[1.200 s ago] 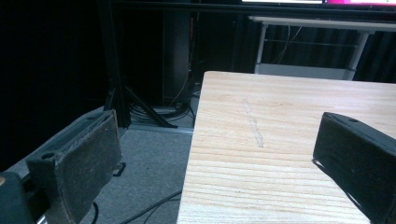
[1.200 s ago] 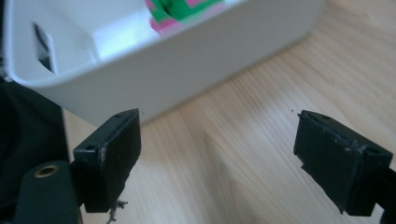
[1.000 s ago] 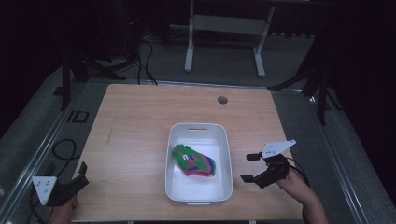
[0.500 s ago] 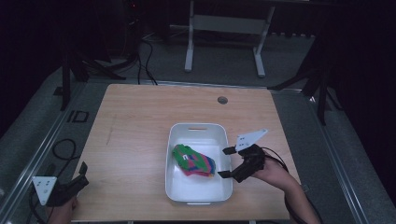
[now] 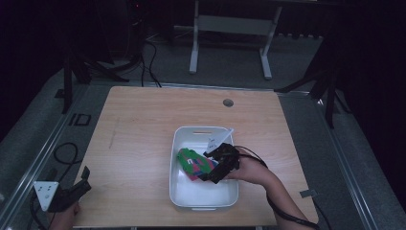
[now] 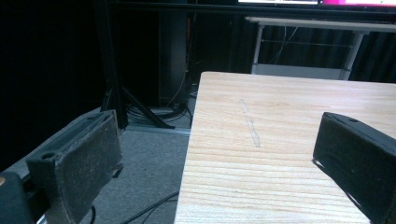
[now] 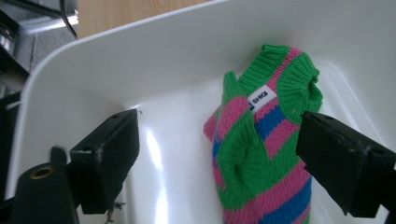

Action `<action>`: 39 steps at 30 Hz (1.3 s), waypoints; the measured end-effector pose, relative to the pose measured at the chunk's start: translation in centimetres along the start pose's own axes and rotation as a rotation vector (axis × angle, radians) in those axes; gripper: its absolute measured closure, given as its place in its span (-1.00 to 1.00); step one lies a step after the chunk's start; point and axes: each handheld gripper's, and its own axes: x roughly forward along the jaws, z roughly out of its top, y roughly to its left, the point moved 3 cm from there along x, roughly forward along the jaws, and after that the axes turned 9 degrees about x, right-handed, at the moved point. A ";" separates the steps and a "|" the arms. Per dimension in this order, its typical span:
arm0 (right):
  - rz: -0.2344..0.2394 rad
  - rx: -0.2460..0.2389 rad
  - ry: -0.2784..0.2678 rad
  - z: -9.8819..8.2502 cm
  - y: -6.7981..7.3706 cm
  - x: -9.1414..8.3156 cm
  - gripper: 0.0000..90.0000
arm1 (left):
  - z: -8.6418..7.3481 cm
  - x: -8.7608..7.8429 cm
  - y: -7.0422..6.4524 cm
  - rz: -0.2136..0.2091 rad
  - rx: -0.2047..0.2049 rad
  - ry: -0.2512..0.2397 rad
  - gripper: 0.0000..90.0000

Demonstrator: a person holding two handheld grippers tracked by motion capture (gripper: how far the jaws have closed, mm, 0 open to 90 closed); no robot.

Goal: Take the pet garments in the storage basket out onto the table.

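Note:
A small knitted sweater (image 5: 194, 163) (image 7: 261, 154) in green, pink and blue stripes lies in a white bin (image 5: 184, 191) near the table's front. My right gripper (image 5: 210, 165) (image 7: 219, 168) reaches into the bin from the right, open, its jaws wide apart on either side of the sweater's left part and just above it. A white label shows at the sweater's collar. My left gripper (image 5: 79, 184) (image 6: 219, 163) stands open at the table's front left corner, with nothing between its jaws.
The wooden table (image 5: 143, 124) has a small round hole (image 5: 228, 102) at the back. Cables (image 5: 64, 153) lie on the floor to the left, and a white table frame (image 5: 230, 33) stands behind. The bin's wall (image 7: 154, 46) rises close behind the sweater.
My right gripper has moved left from beside the bin to inside it, over the sweater. The left gripper has stayed where it was.

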 end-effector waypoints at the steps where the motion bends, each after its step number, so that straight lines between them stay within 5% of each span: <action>1: -0.007 -0.006 0.015 0.3 0.0 0.5 -0.71 | 0.0 0.0 0.0 -0.001 0.000 0.000 -0.97; 10: -0.074 -0.066 0.074 2.0 -0.3 3.9 -0.60 | 0.0 0.0 0.1 -0.008 -0.004 -0.004 -0.97; 14: -0.083 -0.056 0.107 2.2 -0.6 5.1 -0.60 | 0.0 0.0 0.1 -0.011 -0.005 -0.004 -0.97; 22: -0.144 -0.040 0.268 1.2 -1.0 7.6 -0.52 | 0.0 0.0 0.1 -0.010 -0.003 -0.004 -0.97; 27: -0.230 -0.124 0.353 0.6 -0.7 8.7 -0.19 | 0.0 0.0 0.1 -0.009 -0.005 -0.003 -0.97; 31: -0.289 -0.107 0.323 0.7 -0.6 8.3 0.52 | 0.0 0.0 0.1 -0.009 -0.003 -0.004 -0.97; 39: -0.265 -0.037 0.228 1.6 -0.4 5.2 0.66 | 0.0 0.0 0.1 -0.009 -0.008 -0.001 -0.97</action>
